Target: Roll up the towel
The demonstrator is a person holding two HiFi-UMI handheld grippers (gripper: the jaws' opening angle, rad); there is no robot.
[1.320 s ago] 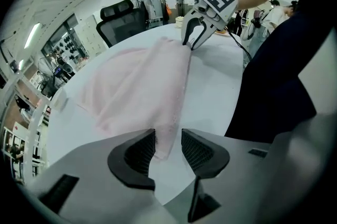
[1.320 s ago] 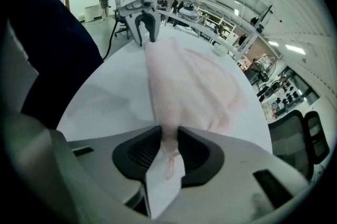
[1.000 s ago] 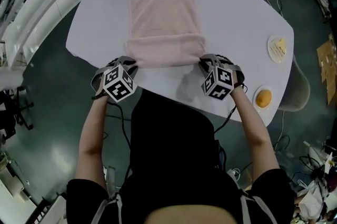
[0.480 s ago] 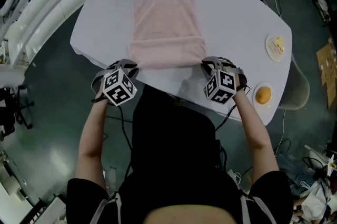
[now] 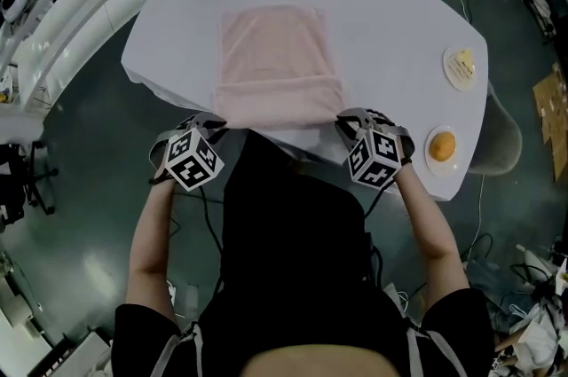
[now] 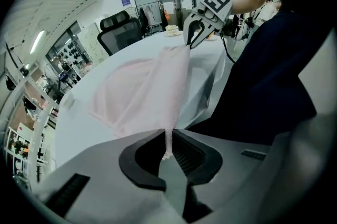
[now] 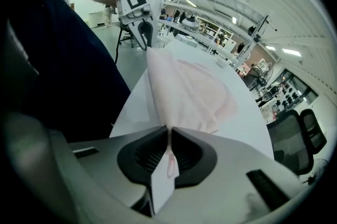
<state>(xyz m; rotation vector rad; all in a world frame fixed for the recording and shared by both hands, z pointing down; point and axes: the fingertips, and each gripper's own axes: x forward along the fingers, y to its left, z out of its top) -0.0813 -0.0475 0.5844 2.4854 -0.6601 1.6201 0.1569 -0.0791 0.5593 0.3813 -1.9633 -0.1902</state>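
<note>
The pink towel (image 5: 275,56) lies spread on the white table (image 5: 399,38), with its near end doubled over into a fold by the table's near edge. The left gripper (image 5: 216,121) has just been closing its jaws, and they now stand almost together, pinching the fold's near left corner between the pads. The right gripper (image 5: 343,121) is clamped just as narrowly on the near right corner, with a white label (image 7: 164,175) hanging below its pads. The folded edge runs taut from one gripper to the other
</note>
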